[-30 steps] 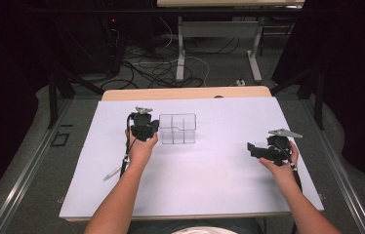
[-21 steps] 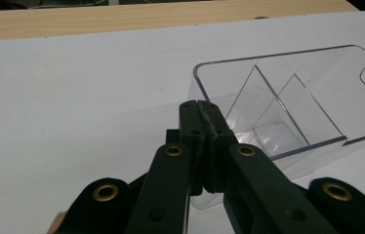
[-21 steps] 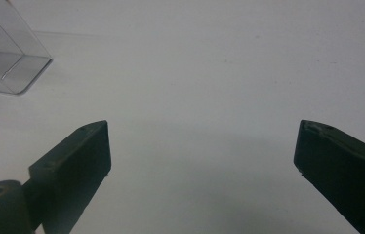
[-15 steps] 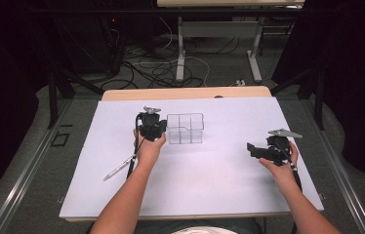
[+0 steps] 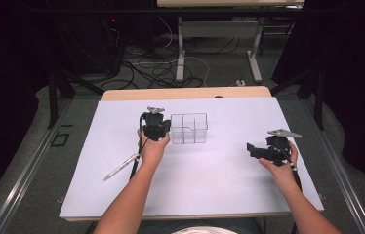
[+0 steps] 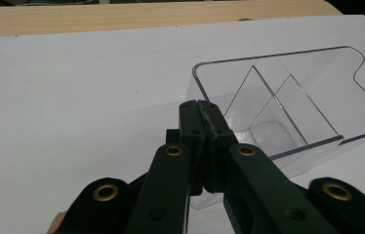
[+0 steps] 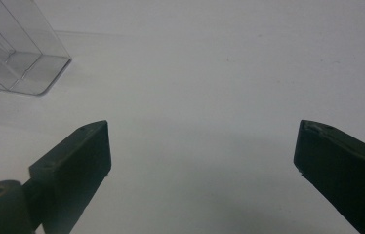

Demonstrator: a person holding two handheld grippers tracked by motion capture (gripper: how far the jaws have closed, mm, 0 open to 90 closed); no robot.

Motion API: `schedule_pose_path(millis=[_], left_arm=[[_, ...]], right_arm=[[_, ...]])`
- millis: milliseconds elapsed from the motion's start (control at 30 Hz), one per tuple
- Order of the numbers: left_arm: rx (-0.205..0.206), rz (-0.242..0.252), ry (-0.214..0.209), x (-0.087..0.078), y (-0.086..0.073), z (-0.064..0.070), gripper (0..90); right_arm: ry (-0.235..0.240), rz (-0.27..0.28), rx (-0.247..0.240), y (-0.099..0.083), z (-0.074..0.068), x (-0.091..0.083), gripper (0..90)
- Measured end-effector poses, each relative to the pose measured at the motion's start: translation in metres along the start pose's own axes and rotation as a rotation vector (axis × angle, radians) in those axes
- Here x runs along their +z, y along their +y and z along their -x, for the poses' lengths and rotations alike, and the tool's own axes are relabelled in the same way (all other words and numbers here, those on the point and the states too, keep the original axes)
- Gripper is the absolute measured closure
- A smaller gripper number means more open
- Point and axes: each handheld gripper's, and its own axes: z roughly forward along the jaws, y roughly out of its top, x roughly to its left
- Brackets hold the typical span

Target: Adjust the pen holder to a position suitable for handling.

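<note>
A clear plastic organizer box (image 5: 189, 128) with inner dividers stands on the white table sheet (image 5: 210, 185), behind its middle. My left gripper (image 5: 164, 128) is at the box's left wall. In the left gripper view the jaws of the left gripper (image 6: 201, 104) are pressed together over the near wall edge of the box (image 6: 288, 92). My right gripper (image 5: 254, 148) hovers low over the right side of the sheet, pointing left, jaws wide apart with nothing between them. The right gripper view shows the open right gripper (image 7: 200, 141) above bare sheet, with a corner of the box (image 7: 19, 63) at upper left.
A slim white pen (image 5: 121, 167) lies on the sheet to the left of my left forearm. A wooden table edge (image 5: 185, 93) runs behind the sheet. Cables and desk legs are on the floor beyond.
My left gripper and the clear box have shifted together to the right across the sheet. The right gripper has stayed in place.
</note>
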Motion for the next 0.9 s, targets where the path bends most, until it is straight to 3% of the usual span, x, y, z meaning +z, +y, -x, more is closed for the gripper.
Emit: schedule_pose_path(millis=[300,567,900], left_arm=[[0.012,-0.008,-0.011,-0.002,0.001,-0.002,89.1],[0.019,0.001,-0.038,-0.014,0.002,-0.009,84.2],[-0.009,0.031,-0.066,-0.029,0.001,-0.017,75.6]], right_arm=[[-0.001,-0.002,0.012,0.000,0.000,-0.001,6.5],[0.000,0.001,0.005,0.000,0.001,-0.001,6.6],[-0.003,-0.003,0.006,-0.001,0.001,-0.001,6.6]])
